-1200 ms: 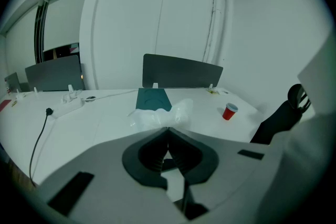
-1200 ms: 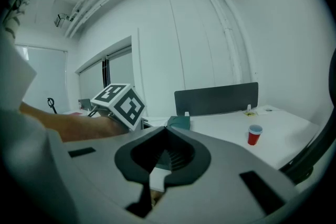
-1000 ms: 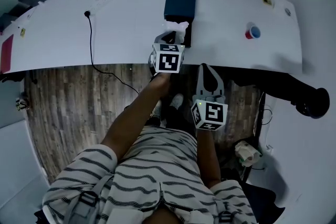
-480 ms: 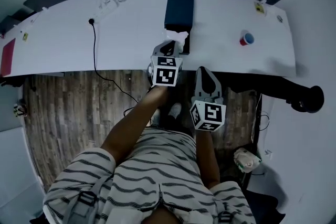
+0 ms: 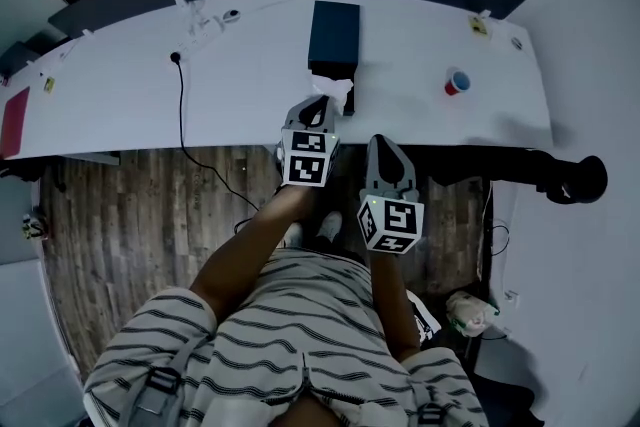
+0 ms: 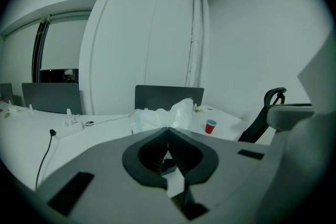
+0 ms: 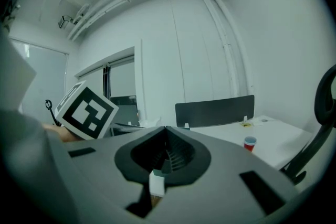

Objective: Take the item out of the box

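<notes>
Well, nearest the person in the striped shirt is the right gripper (image 5: 384, 145), held over the floor short of the table (image 5: 150, 95), its jaws pressed together with nothing between them. Just ahead and a little to its left, the left gripper (image 5: 320, 107) reaches the table's near edge; its jaws meet too, and a crumpled white bag (image 5: 336, 92) rises straight off their tips, so it looks pinched there. The bag sits right at the near end of the dark blue box (image 5: 334, 33), whose long side runs straight away from the person. Whether the bag's far end has fully cleared the box, I cannot tell.

I would say a straight pull back toward the body, along the box's length, finishes the job, and the left gripper already has it. A red cup (image 5: 457, 82) stands well off to the right.
</notes>
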Demonstrator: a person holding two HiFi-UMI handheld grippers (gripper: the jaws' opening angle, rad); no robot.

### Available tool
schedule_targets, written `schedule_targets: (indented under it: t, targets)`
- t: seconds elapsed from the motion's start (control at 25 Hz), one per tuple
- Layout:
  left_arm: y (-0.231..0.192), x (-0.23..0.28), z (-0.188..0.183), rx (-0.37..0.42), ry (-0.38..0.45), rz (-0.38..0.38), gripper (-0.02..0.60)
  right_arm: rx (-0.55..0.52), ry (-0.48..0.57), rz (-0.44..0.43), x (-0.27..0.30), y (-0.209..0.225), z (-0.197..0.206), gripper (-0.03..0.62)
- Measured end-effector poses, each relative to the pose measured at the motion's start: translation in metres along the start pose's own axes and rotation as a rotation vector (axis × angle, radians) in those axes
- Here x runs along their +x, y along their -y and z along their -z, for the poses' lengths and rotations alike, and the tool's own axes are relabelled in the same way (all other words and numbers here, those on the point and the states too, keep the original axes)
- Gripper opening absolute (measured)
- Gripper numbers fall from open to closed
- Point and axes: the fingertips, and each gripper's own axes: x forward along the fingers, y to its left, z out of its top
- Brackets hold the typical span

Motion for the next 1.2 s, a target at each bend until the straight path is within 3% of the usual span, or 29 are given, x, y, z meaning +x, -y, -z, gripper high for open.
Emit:
schedule_targets:
  t: [0.56, 0.88, 1.2]
  targets:
    - [0.025, -0.042, -0.033, 0.071, 0.113, 0.043, 0.025, -0.009, 0.051, 0.024, -0.01, 0.007, -0.02, 0.018]
    - [0.03, -0.061, -0.043, 0.072, 0.169, 0.045, 0.025, -0.015, 0.082, 0.023, -0.012, 0.009, -0.03, 0.018]
    - [0.033, -0.073, -0.05, 0.135, 0.215, 0.037, 0.025, -0.02, 0.1, 0.023, -0.01, 0.006, -0.035, 0.018]
